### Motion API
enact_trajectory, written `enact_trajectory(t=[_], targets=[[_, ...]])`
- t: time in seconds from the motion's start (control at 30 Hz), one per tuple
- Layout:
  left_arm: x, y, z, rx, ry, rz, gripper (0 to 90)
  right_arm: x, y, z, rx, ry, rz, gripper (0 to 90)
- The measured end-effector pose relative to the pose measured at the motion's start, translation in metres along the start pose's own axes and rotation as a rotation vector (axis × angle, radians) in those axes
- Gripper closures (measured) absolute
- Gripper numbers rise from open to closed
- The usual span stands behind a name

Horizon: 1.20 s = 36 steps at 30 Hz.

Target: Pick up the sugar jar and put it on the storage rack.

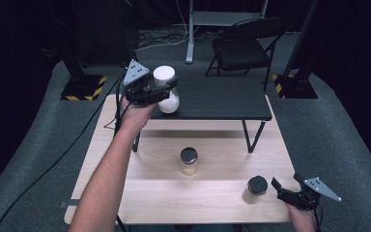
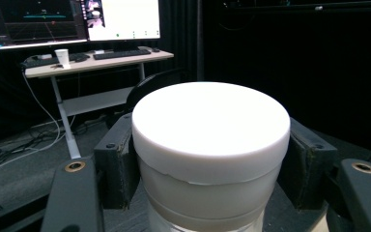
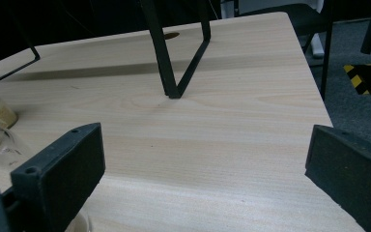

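While the white round-lidded plastic jar [image 1: 165, 89] is clamped between the two black jaws of the left gripper [image 1: 160, 92], it is held over the near left part of the low black shelf [image 1: 222, 99] that stands on the light wooden table [image 1: 140, 193]. Whether the jar's base touches the shelf cannot be told. As seen from the left gripper view, the jar [image 2: 210, 159] is pressed from both sides just below its flat lid, upright, with the pads tight against its wall. The left gripper is carried by a hand [image 1: 134, 116] whose forearm reaches in from the bottom of the high view.

Near the right front corner of the table, the right gripper [image 1: 282, 188] is held low with its jaws spread wide and nothing between them; bare wood is seen between its pads [image 3: 63, 179] in the right gripper view. A small glass jar with a black lid [image 1: 256, 188] stands just beside that gripper, apart from its jaws. A second black-lidded glass jar with pale contents [image 1: 189, 161] stands upright near the middle of the table, in front of the shelf and well apart from both grippers.
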State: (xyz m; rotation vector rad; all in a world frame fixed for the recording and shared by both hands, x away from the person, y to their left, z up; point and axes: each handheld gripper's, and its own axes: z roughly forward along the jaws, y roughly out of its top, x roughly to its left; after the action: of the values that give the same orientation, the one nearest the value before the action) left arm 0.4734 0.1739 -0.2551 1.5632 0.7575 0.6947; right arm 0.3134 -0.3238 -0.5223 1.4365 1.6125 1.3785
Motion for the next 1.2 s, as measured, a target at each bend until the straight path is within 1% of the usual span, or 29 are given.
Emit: enact_trajectory(t=[0.13, 0.27, 0.37, 0.53, 0.6, 0.67, 0.77, 0.97, 1.2], targets=[[0.003, -0.003, 0.004, 0.016, 0.014, 0.001, 33.5, 0.000, 0.000, -0.001, -0.003, 0.001, 0.003, 0.0], [0.008, -0.005, 0.007, 0.021, 0.027, -0.010, 33.5, 0.000, 0.000, 0.000, 0.000, 0.000, 0.001, 0.0], [0.012, -0.008, 0.009, 0.032, 0.036, -0.006, 33.5, 0.000, 0.000, 0.000, 0.000, -0.001, 0.000, 0.0], [0.017, -0.012, 0.012, 0.048, 0.036, -0.004, 33.5, 0.001, 0.000, 0.000, 0.001, -0.002, -0.004, 0.0], [0.018, -0.012, 0.012, 0.044, 0.034, -0.014, 33.5, 0.001, 0.000, 0.000, 0.001, -0.002, -0.004, 0.0], [0.019, -0.011, 0.013, 0.046, 0.033, -0.017, 33.5, 0.001, 0.000, 0.000, 0.001, -0.002, -0.004, 0.0], [0.017, -0.012, 0.014, 0.044, 0.034, -0.008, 33.4, 0.001, 0.000, 0.000, 0.002, -0.003, -0.006, 0.0], [0.017, -0.012, 0.014, 0.042, 0.037, -0.008, 33.3, 0.001, 0.000, 0.000, 0.003, 0.000, -0.005, 0.0], [0.016, -0.013, 0.015, 0.039, 0.040, -0.012, 33.1, 0.000, 0.000, 0.000, 0.001, 0.001, -0.002, 0.0]])
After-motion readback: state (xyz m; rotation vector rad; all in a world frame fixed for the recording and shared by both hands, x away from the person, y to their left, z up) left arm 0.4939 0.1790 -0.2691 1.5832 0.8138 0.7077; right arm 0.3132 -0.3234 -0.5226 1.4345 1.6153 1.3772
